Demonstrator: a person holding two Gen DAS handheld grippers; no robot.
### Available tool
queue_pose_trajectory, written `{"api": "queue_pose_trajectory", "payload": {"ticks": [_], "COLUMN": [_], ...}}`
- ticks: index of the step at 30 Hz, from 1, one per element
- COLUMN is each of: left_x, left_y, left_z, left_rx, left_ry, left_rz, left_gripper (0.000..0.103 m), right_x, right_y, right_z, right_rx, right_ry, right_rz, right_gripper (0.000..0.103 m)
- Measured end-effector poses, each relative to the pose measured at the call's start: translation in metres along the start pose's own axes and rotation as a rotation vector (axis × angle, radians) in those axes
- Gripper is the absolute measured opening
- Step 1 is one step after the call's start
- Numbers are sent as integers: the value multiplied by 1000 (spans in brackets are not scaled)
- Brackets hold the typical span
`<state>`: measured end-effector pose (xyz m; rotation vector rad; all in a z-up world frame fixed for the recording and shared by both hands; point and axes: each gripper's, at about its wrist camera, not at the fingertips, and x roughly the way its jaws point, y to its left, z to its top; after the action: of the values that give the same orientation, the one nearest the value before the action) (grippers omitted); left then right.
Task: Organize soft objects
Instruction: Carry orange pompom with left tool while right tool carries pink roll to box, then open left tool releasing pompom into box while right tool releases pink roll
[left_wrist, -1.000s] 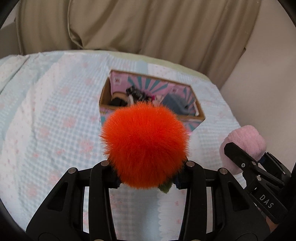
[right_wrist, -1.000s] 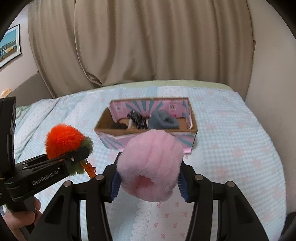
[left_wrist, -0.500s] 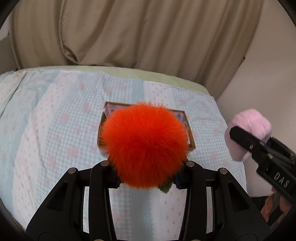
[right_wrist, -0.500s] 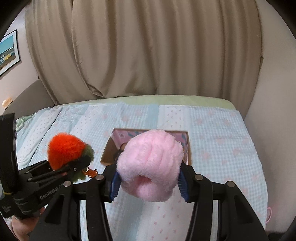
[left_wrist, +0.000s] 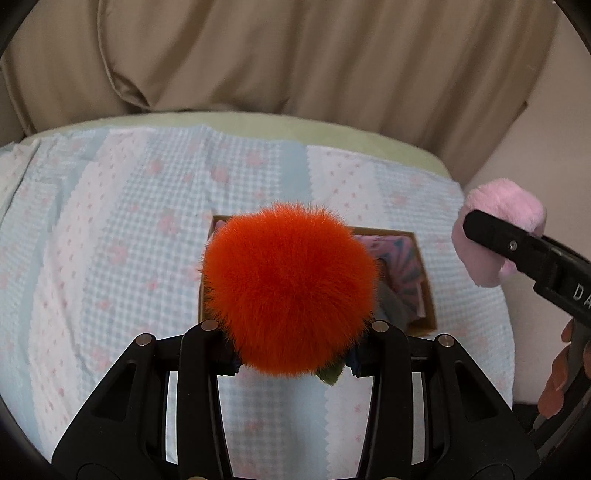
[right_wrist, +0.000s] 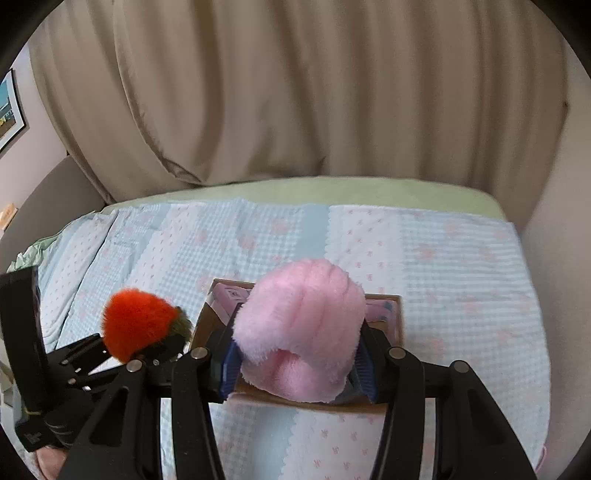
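Note:
My left gripper (left_wrist: 291, 363) is shut on an orange fluffy pompom (left_wrist: 290, 288) with a green bit under it, held above the cardboard box (left_wrist: 424, 280). The pompom hides most of the box. My right gripper (right_wrist: 295, 373) is shut on a pink plush roll (right_wrist: 301, 326), also above the box (right_wrist: 397, 325). In the right wrist view the orange pompom (right_wrist: 136, 323) in the left gripper sits at the left; in the left wrist view the pink roll (left_wrist: 495, 229) shows at the right. Pink-and-teal lining and dark soft items show inside the box.
The box lies on a bed with a light blue and pink patterned quilt (left_wrist: 122, 251). Beige curtains (right_wrist: 295, 92) hang behind the bed. A wall (left_wrist: 554, 147) stands to the right. A framed picture (right_wrist: 9, 110) hangs at far left.
Both grippers have risen and moved forward over the box with their plush items still held. The box now lies mostly beneath and behind the held objects.

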<state>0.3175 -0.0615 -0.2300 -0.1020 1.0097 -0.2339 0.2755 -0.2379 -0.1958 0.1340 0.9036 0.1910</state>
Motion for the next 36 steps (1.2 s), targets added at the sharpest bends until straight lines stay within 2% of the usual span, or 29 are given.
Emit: {"api": "queue_pose_trajectory", "payload": {"ticks": [9, 14, 18, 19, 20, 21, 22, 23, 25, 32, 36], "left_x": [99, 127, 140, 141, 142, 141, 138, 133, 123, 107, 89], "left_y": [24, 28, 31, 30, 27, 25, 21, 18, 15, 12, 4], "left_z": [1, -5, -10, -10, -10, -10, -10, -10, -10, -18, -21], "left_rx": [-41, -40, -35, -26, -10, 0, 15, 27, 31, 9, 21], "left_ry": [169, 219, 252, 254, 266, 272, 265, 246, 215, 227, 206], "left_rz": [52, 79, 82, 86, 96, 110, 142, 163, 167, 136, 126], "left_gripper": [37, 37, 37, 44, 52, 75, 92, 96, 99, 99, 99], "right_x": [114, 159, 179, 184, 187, 189, 189, 187, 182, 154, 133], "right_y": [-4, -10, -13, -15, -15, -15, -16, -17, -22, -38, -41], "right_z": [14, 6, 0, -1, -1, 0, 1, 2, 3, -3, -5], "right_rx": [-16, 36, 59, 72, 77, 81, 83, 84, 87, 116, 122], "right_ry": [187, 304, 339, 353, 362, 365, 357, 349, 342, 307, 284], "right_rz": [67, 113, 133, 144, 151, 154, 154, 151, 150, 107, 92], "right_gripper": [48, 48, 48, 53, 65, 72, 89, 98, 101, 101, 101]}}
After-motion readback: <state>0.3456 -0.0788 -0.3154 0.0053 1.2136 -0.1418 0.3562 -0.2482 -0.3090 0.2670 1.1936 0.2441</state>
